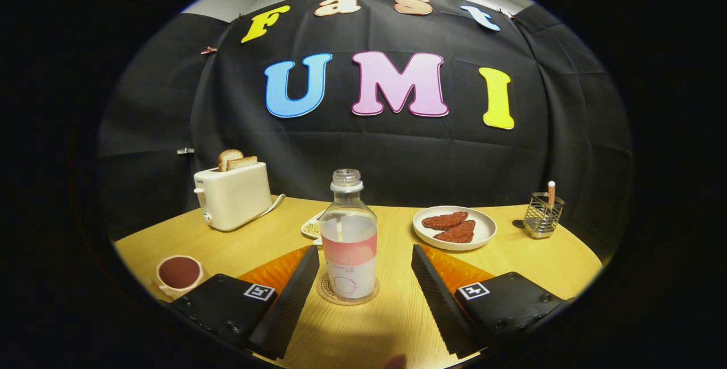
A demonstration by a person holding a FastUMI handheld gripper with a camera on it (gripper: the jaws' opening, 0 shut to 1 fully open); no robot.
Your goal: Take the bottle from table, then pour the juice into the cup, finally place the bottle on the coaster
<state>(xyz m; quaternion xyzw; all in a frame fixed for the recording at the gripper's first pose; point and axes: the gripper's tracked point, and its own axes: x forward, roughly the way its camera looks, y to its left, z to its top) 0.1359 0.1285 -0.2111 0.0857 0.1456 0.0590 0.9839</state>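
The gripper (363, 278) is standing open, its fingers (292, 295) flanking the bottle (348, 238) without touching it. The bottle is standing upright on the coaster (326, 296) on the tabletop (392, 323). The cup (179, 274) is sitting well left of the bottle. Behind the bottle a small dish (311, 227) is peeking out. Farther back, a plate (454, 227) is lying right of the bottle, a toaster (233, 194) left, a wire holder (543, 216) far right.

I see the gripper (363, 258): ribbed finger faces, two blocky housings (each bearing a square fiducial marker), screws visible; fingers parted.
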